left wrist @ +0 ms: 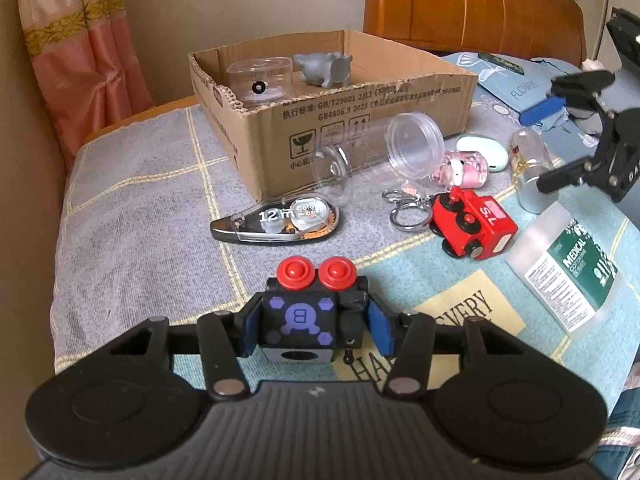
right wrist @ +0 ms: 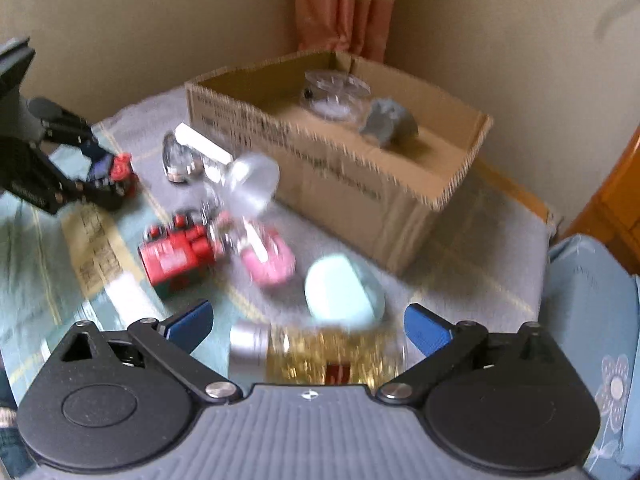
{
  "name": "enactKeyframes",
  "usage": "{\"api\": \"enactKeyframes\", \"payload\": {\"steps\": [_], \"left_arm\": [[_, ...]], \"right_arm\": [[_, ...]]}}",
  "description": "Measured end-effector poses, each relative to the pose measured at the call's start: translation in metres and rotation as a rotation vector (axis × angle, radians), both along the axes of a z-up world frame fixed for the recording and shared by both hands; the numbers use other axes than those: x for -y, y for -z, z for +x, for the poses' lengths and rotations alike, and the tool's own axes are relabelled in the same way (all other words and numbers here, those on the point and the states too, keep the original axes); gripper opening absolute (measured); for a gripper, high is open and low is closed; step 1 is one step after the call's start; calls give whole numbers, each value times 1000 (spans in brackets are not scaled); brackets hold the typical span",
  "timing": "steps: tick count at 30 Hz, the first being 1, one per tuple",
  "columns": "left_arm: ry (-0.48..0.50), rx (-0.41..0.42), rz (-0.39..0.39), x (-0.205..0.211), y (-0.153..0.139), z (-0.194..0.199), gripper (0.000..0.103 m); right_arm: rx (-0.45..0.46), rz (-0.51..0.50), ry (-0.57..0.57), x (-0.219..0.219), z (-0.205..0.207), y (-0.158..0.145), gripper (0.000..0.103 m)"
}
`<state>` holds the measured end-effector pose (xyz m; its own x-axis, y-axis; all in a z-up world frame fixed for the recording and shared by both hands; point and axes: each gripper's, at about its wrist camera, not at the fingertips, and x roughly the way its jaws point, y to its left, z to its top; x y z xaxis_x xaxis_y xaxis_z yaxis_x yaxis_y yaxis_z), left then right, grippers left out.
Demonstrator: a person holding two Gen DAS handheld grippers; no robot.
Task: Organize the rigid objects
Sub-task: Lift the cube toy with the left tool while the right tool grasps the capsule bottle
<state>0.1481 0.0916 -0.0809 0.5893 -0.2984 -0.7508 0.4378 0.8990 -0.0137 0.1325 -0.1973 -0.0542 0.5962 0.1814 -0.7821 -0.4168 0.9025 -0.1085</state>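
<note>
Sorting partly done: two things sit in the cardboard box point(left wrist: 336, 120), far ahead of both jaws.
Left gripper point(left wrist: 316, 326) is clamped on one black toy block point(left wrist: 298, 320); right gripper point(right wrist: 308, 326) stands wide and empty, one gold-filled jar point(right wrist: 316, 354) lying between its jaws. Boxed: one clear round case point(left wrist: 260, 78), one grey animal figure point(left wrist: 326, 68). Beyond the left jaws: one red toy train point(left wrist: 472, 224), one correction tape point(left wrist: 280, 220), one mint case point(left wrist: 482, 152).

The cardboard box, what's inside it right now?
Inside the cardboard box sit a clear round container and a grey animal figure. The near wall hides the floor just behind it, so anything lying low there cannot be seen.
</note>
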Motion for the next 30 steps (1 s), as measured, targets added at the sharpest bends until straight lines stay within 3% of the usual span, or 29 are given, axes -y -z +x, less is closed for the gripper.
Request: {"api": "enactKeyframes", "payload": {"steps": [9,10,17,22,30], "left_arm": [[-14,-9,0,0,-1,0,50],[-16,-11,-1,0,-2,0,50],[-22,-24,13,-1,-9,-3,50],[-2,-26,41,1,-27,-6,50],[29,-11,41,8,-74,5,50]], "right_arm": [[-62,27,54,9,5,16,102],[-58,25,56,8,5,15,96],[-69,-19,49,3,4,13,96],[-58,-17,29,4,-1,-3,96],[24,28,-4,3,1,-53,96]]}}
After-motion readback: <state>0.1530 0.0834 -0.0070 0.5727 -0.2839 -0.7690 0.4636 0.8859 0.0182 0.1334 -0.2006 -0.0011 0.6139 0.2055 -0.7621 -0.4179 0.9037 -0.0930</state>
